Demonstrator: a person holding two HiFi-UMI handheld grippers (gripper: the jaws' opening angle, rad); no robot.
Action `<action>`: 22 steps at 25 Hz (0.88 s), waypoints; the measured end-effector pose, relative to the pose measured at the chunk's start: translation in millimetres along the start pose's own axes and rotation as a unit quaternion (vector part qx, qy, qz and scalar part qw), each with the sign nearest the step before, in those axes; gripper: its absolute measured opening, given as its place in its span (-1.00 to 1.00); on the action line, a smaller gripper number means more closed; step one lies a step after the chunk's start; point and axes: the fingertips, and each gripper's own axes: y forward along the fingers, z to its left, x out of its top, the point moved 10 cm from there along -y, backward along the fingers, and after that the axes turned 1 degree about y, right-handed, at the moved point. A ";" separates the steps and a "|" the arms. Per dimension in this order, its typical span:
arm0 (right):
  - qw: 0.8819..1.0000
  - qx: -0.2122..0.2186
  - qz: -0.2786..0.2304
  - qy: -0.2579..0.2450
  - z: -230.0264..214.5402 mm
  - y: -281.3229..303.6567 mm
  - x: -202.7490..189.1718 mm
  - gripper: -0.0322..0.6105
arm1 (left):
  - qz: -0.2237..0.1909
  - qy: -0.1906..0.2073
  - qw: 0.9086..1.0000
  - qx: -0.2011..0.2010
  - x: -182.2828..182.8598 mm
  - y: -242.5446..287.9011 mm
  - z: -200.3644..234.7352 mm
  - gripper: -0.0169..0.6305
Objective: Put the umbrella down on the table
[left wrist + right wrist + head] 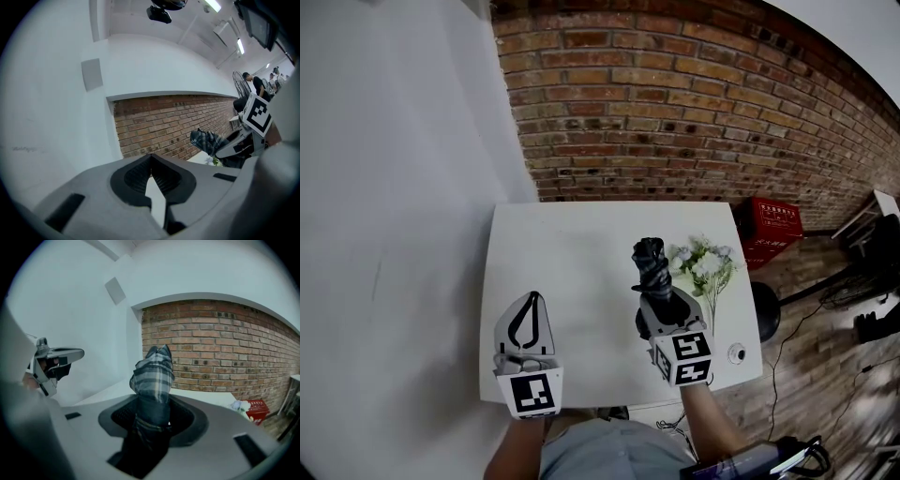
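Umbrella clamped in our right gripper above the table, so we lower it flat, gently; left gripper closed, empty.

Finding: no text, number or brand can be read in any view. The red crate carries white lettering on its face, in what appear to be two short lines, too small and blurred to make out. The left marker cube, on the left gripper, and the right marker cube, on the right gripper, bear only square black-and-white coded patterns, with no letters or digits. The left gripper view shows the right marker cube likewise
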 end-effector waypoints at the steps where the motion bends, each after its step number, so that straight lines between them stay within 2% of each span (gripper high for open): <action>1: 1.000 0.000 0.005 0.001 -0.1 2.3 -3.7 -0.33 | 0.002 0.000 1.000 -0.001 -1.8 0.9 -0.2 -0.92; 22: 0.996 0.004 0.091 0.008 1.4 35.0 -55.5 -0.33 | 0.023 -0.004 1.000 0.000 -17.8 6.9 9.7 -0.92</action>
